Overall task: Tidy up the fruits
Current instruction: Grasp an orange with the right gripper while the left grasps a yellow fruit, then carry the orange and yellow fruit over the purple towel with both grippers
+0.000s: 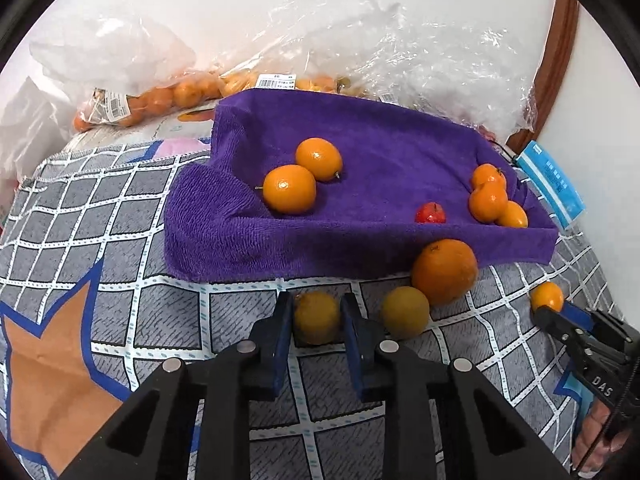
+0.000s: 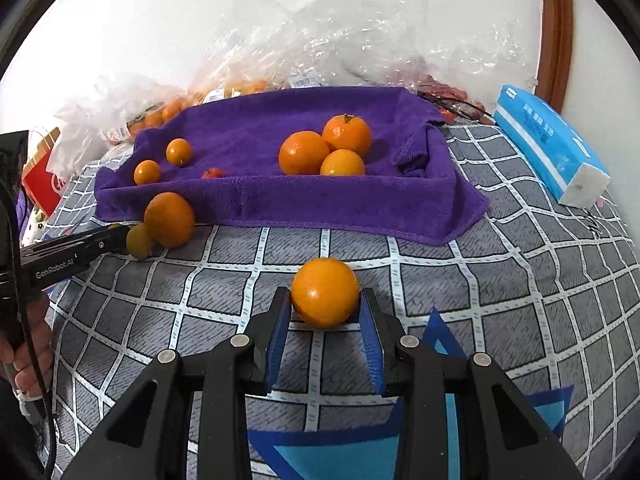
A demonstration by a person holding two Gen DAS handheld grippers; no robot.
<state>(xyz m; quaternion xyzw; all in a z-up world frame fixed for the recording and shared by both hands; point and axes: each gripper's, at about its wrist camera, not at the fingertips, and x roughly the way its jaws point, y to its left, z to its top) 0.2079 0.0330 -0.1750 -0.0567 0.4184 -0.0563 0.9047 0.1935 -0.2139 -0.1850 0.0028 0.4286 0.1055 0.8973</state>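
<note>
A purple towel-lined tray [image 1: 380, 148] [image 2: 360, 204] sits on a checked cloth and holds several oranges and a small red fruit [image 1: 430, 213]. My left gripper [image 1: 317, 308] has its jaws closed against a small yellow-orange fruit [image 1: 316, 318] on the cloth. Beside it lie a second yellowish fruit [image 1: 405, 312] and a large orange [image 1: 444, 272] against the tray front. My right gripper [image 2: 325, 300] brackets an orange [image 2: 325, 292] on the cloth, its jaws close at both sides. That orange also shows in the left wrist view [image 1: 547, 296].
Clear plastic bags with more oranges [image 1: 160, 96] lie behind the tray against the wall. A blue tissue pack [image 2: 552, 152] lies to the tray's right. A brown wooden frame [image 1: 556, 60] stands at the back right. The person's hand [image 2: 28, 344] holds the left gripper.
</note>
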